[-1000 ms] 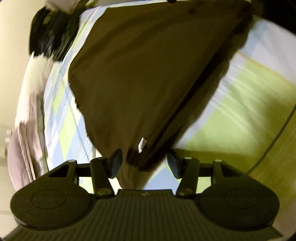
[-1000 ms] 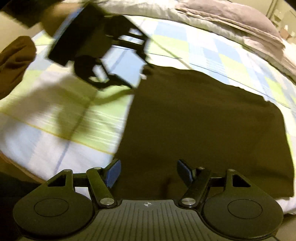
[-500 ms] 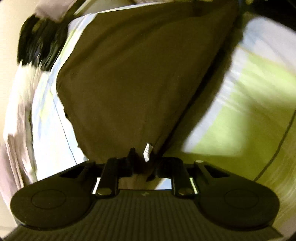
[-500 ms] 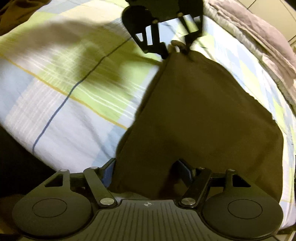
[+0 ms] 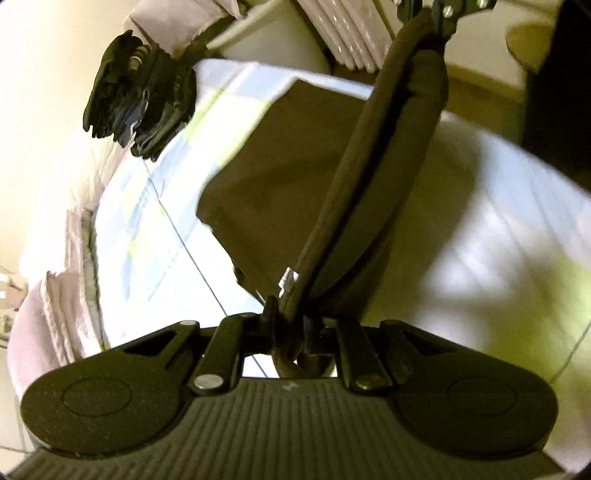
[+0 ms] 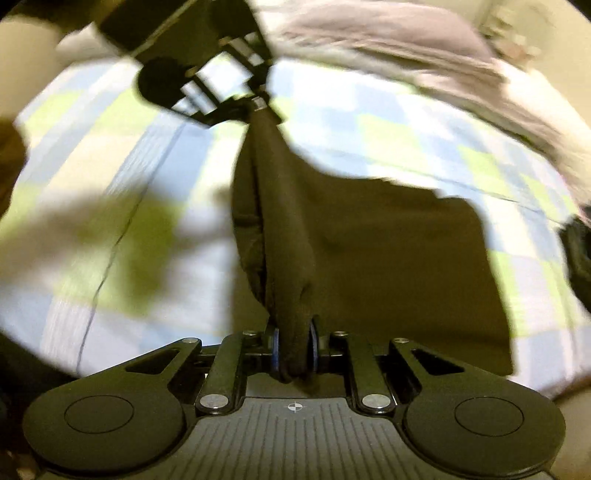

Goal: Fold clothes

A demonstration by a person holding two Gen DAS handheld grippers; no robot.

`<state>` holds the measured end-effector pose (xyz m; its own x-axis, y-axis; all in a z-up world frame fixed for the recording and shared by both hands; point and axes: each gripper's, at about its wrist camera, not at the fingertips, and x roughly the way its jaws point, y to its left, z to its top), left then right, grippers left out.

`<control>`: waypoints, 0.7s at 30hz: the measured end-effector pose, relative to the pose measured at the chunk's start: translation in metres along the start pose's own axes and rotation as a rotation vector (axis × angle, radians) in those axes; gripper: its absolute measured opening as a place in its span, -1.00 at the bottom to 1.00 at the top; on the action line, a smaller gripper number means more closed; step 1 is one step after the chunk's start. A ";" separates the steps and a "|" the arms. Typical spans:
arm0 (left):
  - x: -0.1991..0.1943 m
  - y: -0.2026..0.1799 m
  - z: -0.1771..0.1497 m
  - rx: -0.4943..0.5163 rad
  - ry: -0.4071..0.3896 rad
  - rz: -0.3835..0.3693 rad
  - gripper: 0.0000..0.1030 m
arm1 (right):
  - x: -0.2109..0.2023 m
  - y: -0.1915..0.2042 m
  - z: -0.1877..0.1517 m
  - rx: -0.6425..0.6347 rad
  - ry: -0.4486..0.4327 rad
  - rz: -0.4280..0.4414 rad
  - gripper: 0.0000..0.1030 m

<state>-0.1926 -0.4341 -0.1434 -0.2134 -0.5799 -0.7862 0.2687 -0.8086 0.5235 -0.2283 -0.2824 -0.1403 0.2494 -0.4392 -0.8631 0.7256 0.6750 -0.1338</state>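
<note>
We see the garment (image 6: 388,258) spread on the bed (image 6: 369,140), its near-left edge lifted off the bedding and stretched between our two grippers. The right gripper (image 6: 294,347) holds the near corner; the left gripper (image 6: 255,103) holds the far corner, straight ahead of it. In the left wrist view the left gripper (image 5: 287,328) grips its corner near us, and the raised edge (image 5: 369,177) runs away to the far right gripper (image 5: 439,14). A bundle of clothing (image 5: 140,99) lies far left on the bed. Folded bedding (image 6: 388,48) lies along the bed's far side.
</note>
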 end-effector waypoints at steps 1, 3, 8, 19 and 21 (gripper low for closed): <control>0.004 0.014 0.015 0.004 -0.003 -0.011 -0.80 | -0.007 -0.016 0.004 0.029 -0.010 -0.012 -0.74; 0.015 0.040 0.046 0.025 -0.002 -0.035 -0.80 | -0.014 -0.046 0.010 0.083 -0.023 -0.021 -0.74; 0.067 0.097 0.102 0.062 0.035 -0.123 -0.80 | -0.006 -0.126 0.011 0.198 -0.032 0.020 -0.74; 0.241 0.178 0.166 -0.055 0.125 -0.409 -0.80 | 0.053 -0.305 -0.043 0.543 0.023 0.222 -0.74; 0.269 0.190 0.173 -0.087 0.140 -0.456 -0.79 | 0.062 -0.325 -0.052 0.603 0.032 0.244 -0.74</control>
<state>-0.3610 -0.7614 -0.1990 -0.2005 -0.1445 -0.9690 0.2560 -0.9624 0.0906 -0.4822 -0.4984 -0.1761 0.4403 -0.2914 -0.8492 0.8855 0.2975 0.3570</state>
